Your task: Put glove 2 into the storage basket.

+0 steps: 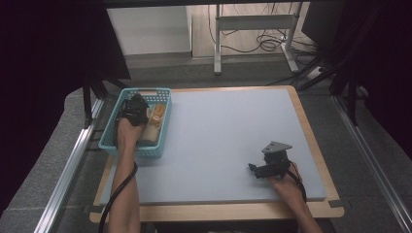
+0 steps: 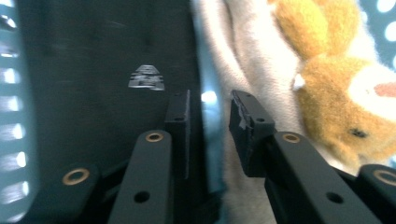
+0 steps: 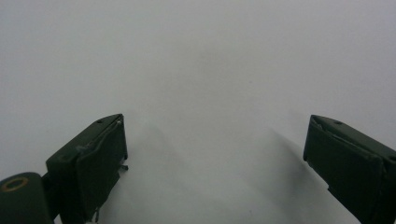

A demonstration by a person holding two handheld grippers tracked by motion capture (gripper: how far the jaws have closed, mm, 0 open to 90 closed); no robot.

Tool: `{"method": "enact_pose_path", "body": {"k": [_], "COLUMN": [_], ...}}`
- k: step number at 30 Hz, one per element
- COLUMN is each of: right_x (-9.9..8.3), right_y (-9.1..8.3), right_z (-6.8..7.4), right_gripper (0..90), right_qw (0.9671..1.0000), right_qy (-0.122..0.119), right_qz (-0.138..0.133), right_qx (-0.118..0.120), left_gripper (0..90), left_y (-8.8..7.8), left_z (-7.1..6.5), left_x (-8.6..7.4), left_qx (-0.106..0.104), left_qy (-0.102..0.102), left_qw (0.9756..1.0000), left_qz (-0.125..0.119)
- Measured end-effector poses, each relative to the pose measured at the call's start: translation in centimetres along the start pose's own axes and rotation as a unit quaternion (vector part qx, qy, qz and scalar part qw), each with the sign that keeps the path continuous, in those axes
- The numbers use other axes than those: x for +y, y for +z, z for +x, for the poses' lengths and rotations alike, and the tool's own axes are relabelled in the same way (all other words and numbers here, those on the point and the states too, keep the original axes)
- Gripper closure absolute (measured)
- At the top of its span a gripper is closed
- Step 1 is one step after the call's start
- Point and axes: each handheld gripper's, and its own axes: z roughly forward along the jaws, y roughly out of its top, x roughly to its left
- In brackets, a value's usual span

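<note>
Left tool (image 2: pixel 210 116) down in the basket (image 1: pixel 163 127), jaws nearly shut, nothing gripped — next, grab the plush toy (image 2: pixel 336 98). Right tool (image 3: pixel 215 154) wide open, empty.

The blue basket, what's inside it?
Inside the basket lie a plush toy, orange and cream, and a dark flat thing. The left gripper reaches in and covers part of them, so what lies underneath cannot be seen.
</note>
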Motion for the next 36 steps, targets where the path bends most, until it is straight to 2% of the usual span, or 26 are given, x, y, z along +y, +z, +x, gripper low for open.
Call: {"method": "enact_pose_path", "body": {"k": [3, 5, 8, 13, 17, 20, 22, 24, 26, 34, 36], "right_x": [0.0, 0.0, 0.0, 0.0, 0.0, 0.0, 0.0, 0.0, 0.0, 0.0, 0.0], "right_y": [0.0, 0.0, 0.0, 0.0, 0.0, 0.0, 0.0, 0.0, 0.0, -0.1, -0.1], "right_z": [0.0, 0.0, 0.0, 0.0, 0.0, 0.1, 0.1, 0.1, 0.1, 0.1, 0.1], "right_gripper": [5.8, 5.8, 5.8, 5.8, 5.8, 5.8, 5.8, 5.8, 5.8, 5.8, 5.8], "right_qw": [1.0, 1.0, 1.0, 1.0, 1.0, 1.0, 1.0, 1.0, 1.0, 1.0, 1.0], "right_qy": [0.0, 0.001, 0.001, -0.001, -0.001, -0.003, -0.003, -0.003, -0.004, -0.006, -0.006], "right_qz": [0.0, 0.0, 0.0, -0.001, -0.001, -0.001, -0.001, -0.001, -0.002, -0.003, -0.003], "right_qx": [0.0, 0.001, 0.001, -0.001, -0.001, -0.002, -0.002, -0.002, -0.003, -0.004, -0.005], "left_gripper": [72.6, 73.9, 73.1, 57.8, 47.6, 40.5, 35.6, 33.4, 30.1, 20.6, 19.1], "left_y": [0.3, 0.3, 0.2, -0.3, -1.1, -1.6, -1.9, -2.1, -2.4, -3.5, -3.8], "left_z": [-0.5, -0.9, -0.8, -0.1, 0.4, 0.6, 0.7, 0.9, 1.0, 1.5, 1.6], "left_x": [0.1, 0.2, 0.3, 0.0, -0.3, -0.5, -0.6, -0.8, -1.1, -2.0, -2.2], "left_qx": [-0.021, -0.012, -0.009, 0.016, 0.023, 0.011, 0.012, 0.005, 0.004, -0.018, -0.029], "left_qy": [0.005, 0.015, 0.021, 0.011, 0.009, 0.005, 0.007, 0.013, 0.01, 0.012, 0.013], "left_qw": [0.9998, 0.9998, 0.9997, 0.9997, 0.999, 0.9988, 0.9985, 0.9983, 0.998, 0.9953, 0.9943], "left_qz": [0.0, 0.001, 0.002, -0.016, -0.038, -0.048, -0.053, -0.056, -0.062, -0.094, -0.102]}}
